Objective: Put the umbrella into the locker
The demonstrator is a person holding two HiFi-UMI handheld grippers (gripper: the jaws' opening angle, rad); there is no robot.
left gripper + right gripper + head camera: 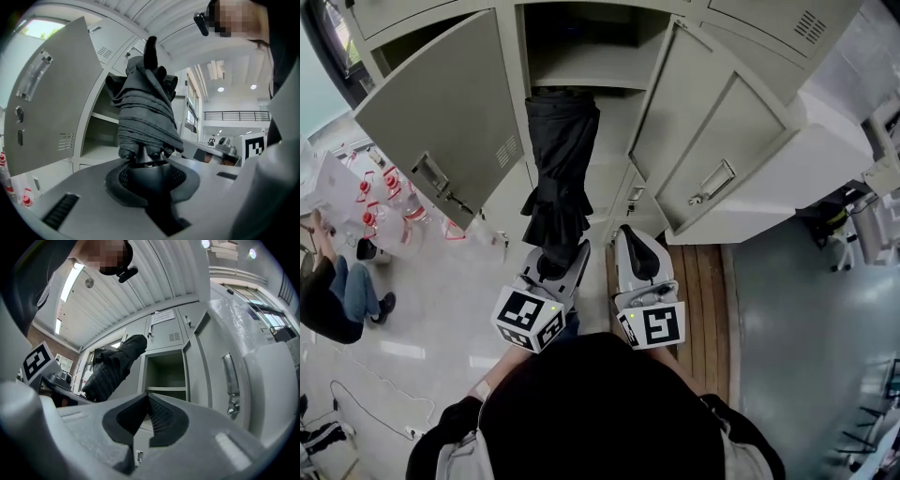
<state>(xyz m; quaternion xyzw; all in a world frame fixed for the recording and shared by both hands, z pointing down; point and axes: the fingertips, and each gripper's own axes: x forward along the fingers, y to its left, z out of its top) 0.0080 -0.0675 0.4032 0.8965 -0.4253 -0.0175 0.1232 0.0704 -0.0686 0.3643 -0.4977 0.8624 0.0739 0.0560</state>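
The left gripper (555, 270) is clamped, jaws nearly together, on the base of the folded black fabric umbrella (560, 169). The umbrella's tip points to 12 o'clock at the mouth of the open beige metal locker (619, 122). The right gripper (639, 251) is closed on nothing. Insertion seems under way; next comes pushing deeper, then letting go.

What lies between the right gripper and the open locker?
Nothing; the right gripper view shows a bare stretch from the right gripper to the locker, with the umbrella off to the left.
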